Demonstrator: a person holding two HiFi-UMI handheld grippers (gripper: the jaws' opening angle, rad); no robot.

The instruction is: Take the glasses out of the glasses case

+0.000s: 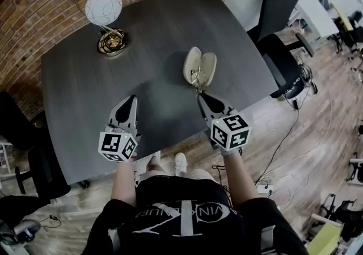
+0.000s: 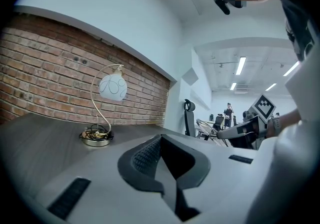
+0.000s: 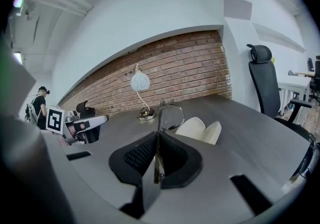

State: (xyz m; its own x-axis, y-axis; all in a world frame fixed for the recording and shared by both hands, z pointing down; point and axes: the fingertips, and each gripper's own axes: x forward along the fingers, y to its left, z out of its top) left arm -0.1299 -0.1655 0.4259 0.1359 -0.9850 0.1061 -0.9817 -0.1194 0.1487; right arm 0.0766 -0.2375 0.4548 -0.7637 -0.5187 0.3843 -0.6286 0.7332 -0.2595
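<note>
glasses [image 3: 172, 117] stick up from the right gripper [image 3: 158, 138], whose jaws are clamped on one temple arm, just on the near side of the open case [image 1: 199, 66]. the left gripper [image 2: 161, 140], jaws together and empty, hovers well left of the case.

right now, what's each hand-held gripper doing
left hand-held gripper: closed, empty
right hand-held gripper: closed on the thin metal-framed glasses
</note>
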